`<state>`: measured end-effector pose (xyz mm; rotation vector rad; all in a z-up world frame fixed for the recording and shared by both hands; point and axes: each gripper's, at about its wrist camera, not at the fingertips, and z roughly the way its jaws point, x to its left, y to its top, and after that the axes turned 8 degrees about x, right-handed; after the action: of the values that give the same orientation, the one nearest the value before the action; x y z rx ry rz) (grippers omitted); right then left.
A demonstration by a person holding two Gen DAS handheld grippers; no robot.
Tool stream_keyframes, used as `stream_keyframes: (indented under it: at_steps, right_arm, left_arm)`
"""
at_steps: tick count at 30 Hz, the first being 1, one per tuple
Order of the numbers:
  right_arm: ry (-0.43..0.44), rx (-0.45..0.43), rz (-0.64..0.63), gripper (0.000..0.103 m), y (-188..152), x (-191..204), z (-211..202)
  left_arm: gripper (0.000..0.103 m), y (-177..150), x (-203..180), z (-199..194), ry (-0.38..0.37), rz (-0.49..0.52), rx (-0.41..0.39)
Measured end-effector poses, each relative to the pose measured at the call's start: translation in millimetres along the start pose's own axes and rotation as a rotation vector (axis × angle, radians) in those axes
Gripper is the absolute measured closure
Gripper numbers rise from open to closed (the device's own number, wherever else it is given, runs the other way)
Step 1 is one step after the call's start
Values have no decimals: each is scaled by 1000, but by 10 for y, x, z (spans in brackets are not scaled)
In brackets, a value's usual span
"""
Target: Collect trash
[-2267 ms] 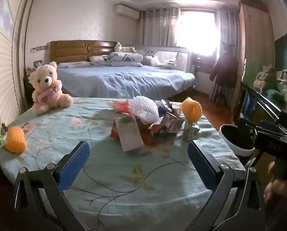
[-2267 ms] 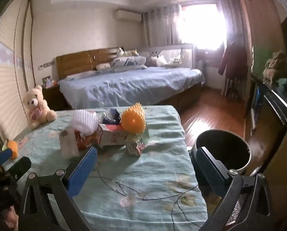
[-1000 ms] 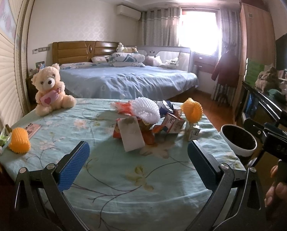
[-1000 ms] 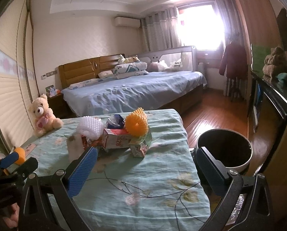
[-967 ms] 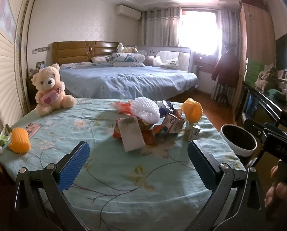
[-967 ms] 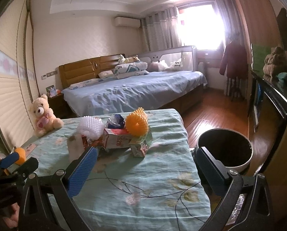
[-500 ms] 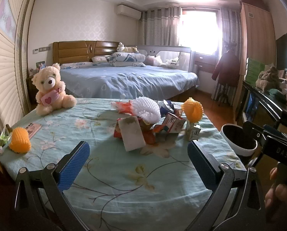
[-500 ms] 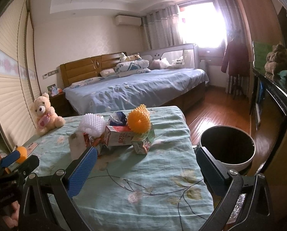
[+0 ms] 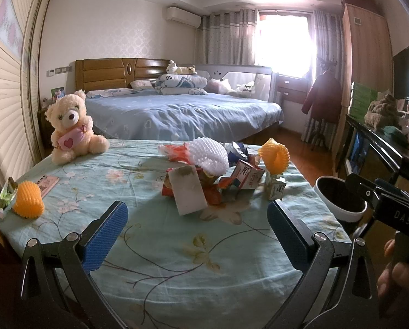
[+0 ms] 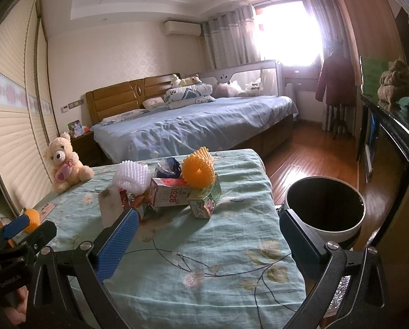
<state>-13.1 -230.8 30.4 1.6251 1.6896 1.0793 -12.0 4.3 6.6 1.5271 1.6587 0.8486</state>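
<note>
A heap of trash lies mid-table: a white foam net (image 9: pixel 210 155), an orange foam net (image 9: pixel 273 157), a milk carton (image 10: pixel 171 195), a small green carton (image 10: pixel 204 201), a flat white wrapper (image 9: pixel 188 192) and red wrappers (image 9: pixel 174 152). Another orange foam net (image 9: pixel 28 203) sits at the table's left edge. A round bin (image 10: pixel 325 205) with a dark inside stands on the floor right of the table. My left gripper (image 9: pixel 196 231) is open and empty, short of the heap. My right gripper (image 10: pixel 208 235) is open and empty, between the heap and the bin.
A teddy bear (image 9: pixel 70 126) sits at the table's far left corner, with a phone (image 9: pixel 47 184) near the left edge. The table has a floral cloth (image 9: pixel 160 246). Behind it is a bed (image 9: pixel 182 115); a dark cabinet (image 10: pixel 391 148) lines the right wall.
Both views have risen and tilted slightly, so the heap sits a little lower and nearer in the right wrist view. Both grippers stay open and nothing on the table has moved.
</note>
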Motion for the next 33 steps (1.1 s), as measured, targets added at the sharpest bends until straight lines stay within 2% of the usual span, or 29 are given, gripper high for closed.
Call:
stream_keyframes:
  at_steps: [17, 24, 33]
  right_arm:
    - [25, 36, 3, 0, -65, 31, 115]
    - [66, 83, 10, 0, -8, -27, 303]
    - [85, 188, 35, 1, 21, -124, 772]
  left_arm:
    - [0, -49, 82, 101, 1, -10, 34]
    - [0, -47, 137, 346, 11, -21, 96]
    - [0, -1, 171, 753, 23, -33, 175]
